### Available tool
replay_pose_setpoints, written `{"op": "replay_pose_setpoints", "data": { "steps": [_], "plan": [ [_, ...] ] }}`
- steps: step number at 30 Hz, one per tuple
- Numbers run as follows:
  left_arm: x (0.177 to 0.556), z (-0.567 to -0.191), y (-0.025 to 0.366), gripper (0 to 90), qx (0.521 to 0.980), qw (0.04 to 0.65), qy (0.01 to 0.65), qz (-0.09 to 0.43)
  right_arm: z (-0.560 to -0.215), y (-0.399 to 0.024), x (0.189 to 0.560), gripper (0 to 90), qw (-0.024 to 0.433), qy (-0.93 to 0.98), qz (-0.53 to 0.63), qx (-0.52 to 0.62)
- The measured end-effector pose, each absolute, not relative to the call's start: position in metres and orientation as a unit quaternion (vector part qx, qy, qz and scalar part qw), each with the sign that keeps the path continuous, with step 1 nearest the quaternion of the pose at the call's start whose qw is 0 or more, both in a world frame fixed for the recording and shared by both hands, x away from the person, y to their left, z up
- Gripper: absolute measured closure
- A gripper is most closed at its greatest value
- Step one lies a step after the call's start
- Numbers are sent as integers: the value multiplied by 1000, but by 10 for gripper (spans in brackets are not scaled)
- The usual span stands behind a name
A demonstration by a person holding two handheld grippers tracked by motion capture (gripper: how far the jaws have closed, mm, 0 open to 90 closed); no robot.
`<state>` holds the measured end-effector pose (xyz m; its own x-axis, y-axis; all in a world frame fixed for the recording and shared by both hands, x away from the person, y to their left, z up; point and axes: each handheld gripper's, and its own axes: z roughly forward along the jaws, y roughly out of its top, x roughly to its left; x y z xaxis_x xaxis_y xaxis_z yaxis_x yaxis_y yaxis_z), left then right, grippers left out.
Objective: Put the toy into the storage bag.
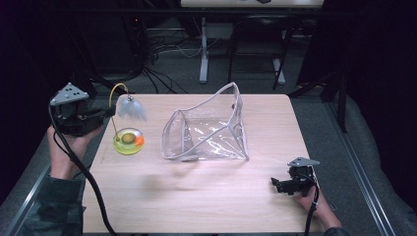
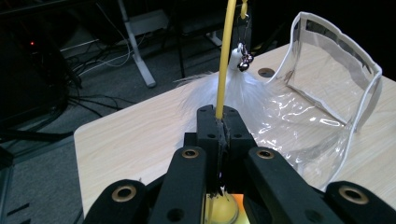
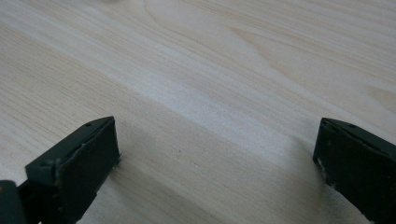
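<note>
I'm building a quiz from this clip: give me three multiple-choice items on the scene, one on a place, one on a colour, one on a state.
1. Where does the clear pouch stand?
A. near the table's middle
B. on the floor
C. in the right tongs

2. What colour is the wand of the feather toy?
A. red
B. yellow
C. blue

3. How are the left tongs?
A. wide open
B. lying on the table
C. shut on the wand

Key: 1 A, the high view shows it mid-table; 2 B, the left gripper view shows a yellow stem; 3 C, the jaws meet around the stem, while the right tongs gape over bare wood.
</note>
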<state>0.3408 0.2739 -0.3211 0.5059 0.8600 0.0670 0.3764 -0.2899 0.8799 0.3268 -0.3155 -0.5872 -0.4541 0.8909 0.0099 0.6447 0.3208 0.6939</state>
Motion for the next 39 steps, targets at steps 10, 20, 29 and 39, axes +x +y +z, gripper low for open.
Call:
{"op": "replay_pose_setpoints", "data": {
  "steps": [10,20,29,39],
  "plan": [
    [346,-309,267,884,755,435,399,286,-587,-316,327,0,192,790,322,486],
    [355,-290,256,884,761,435,382,294,-587,-316,327,0,192,790,322,486],
    [364,-279,243,884,764,440,369,295,-587,-316,327,0,192,791,319,485],
    [370,-270,229,884,769,444,355,293,-587,-316,326,0,189,792,318,486]
  ]
}}
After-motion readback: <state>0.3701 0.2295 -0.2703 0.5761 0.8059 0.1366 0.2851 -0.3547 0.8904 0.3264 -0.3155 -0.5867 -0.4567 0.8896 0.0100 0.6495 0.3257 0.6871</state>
